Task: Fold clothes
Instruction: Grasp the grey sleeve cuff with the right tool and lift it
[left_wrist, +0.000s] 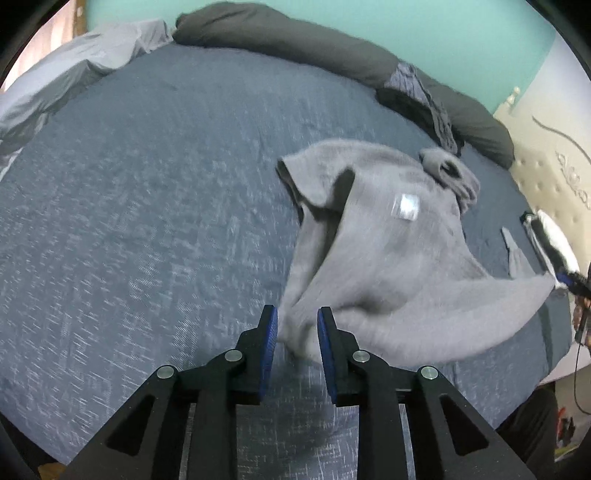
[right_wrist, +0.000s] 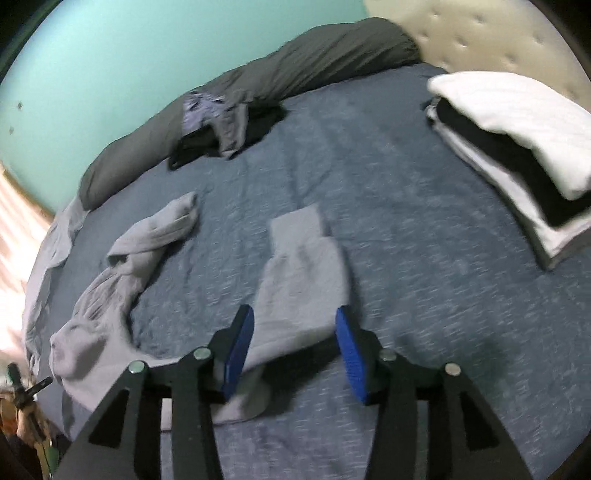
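Grippers, left (left_wrist: 297, 325) and right (right_wrist: 293, 332), both spread over one grey garment (left_wrist: 388, 251).

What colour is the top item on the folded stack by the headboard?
White. The top item lies over a black layer, clearest in the right wrist view.

— What's that on the bed?

— A grey sweater (left_wrist: 388, 254), soft knit, crumpled and half spread on the blue bedspread (left_wrist: 147, 221), a small white label showing on its upper side.

— And its sleeves?

— One sleeve (right_wrist: 306, 266) lies flat and straight, cuff pointing toward the headboard; the other (right_wrist: 147, 240) is twisted and bunched well off to its left.
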